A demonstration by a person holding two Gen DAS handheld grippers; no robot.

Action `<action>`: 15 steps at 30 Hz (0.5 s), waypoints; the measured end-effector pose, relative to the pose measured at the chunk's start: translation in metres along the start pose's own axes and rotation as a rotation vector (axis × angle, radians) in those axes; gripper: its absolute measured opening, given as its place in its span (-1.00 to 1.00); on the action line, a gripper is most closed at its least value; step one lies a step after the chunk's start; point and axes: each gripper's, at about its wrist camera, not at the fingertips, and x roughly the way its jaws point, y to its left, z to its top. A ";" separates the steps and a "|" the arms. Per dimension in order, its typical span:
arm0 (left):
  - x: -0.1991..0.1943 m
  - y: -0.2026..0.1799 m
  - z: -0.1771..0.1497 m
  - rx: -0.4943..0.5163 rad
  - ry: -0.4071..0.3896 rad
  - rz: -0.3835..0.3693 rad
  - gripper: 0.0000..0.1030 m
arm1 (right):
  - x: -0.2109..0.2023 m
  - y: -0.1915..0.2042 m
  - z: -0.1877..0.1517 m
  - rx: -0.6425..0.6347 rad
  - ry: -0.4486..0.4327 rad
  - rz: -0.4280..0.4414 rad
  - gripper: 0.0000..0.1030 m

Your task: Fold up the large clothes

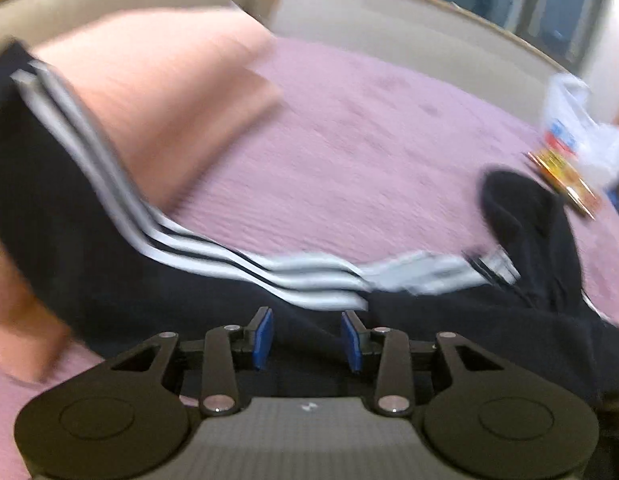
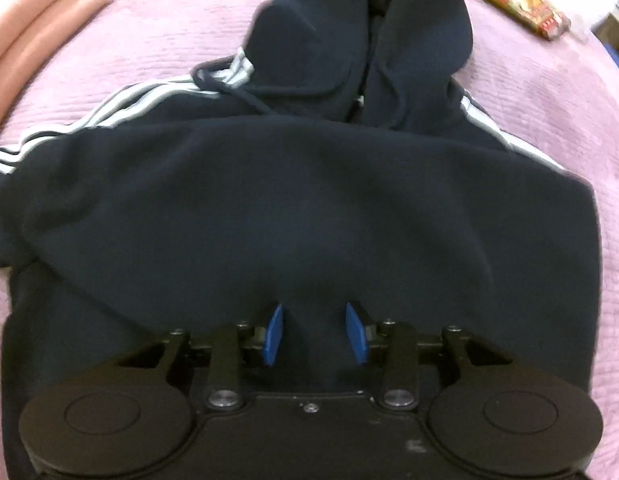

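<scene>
1. I saw the purple bedspread [image 2: 549, 100] covering the bed, with pink pillows [image 1: 149, 92] at its head.
2. The navy hoodie [image 2: 289, 200] lay flat on the bedspread, hood [image 2: 361, 28] away from me, 3 white stripes [image 1: 309, 280] along its sleeve.
3. My right gripper [image 2: 315, 334] hovered over the hoodie body, fingers apart, gripping nothing.
4. My left gripper [image 1: 307, 340] sat beside the sleeve, fingers apart.
5. A snack packet [image 2: 509, 0] lay near the hood.
</scene>
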 end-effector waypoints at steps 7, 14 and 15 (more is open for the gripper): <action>-0.059 0.094 0.048 -0.263 -0.259 0.337 0.33 | 0.001 -0.008 0.011 0.033 0.055 0.026 -0.03; -0.054 0.154 0.081 -0.323 -0.326 0.490 0.56 | 0.006 -0.002 0.013 0.049 0.044 0.027 0.12; -0.046 0.160 0.083 -0.328 -0.314 0.474 0.56 | 0.004 -0.001 0.011 0.044 0.040 0.025 0.14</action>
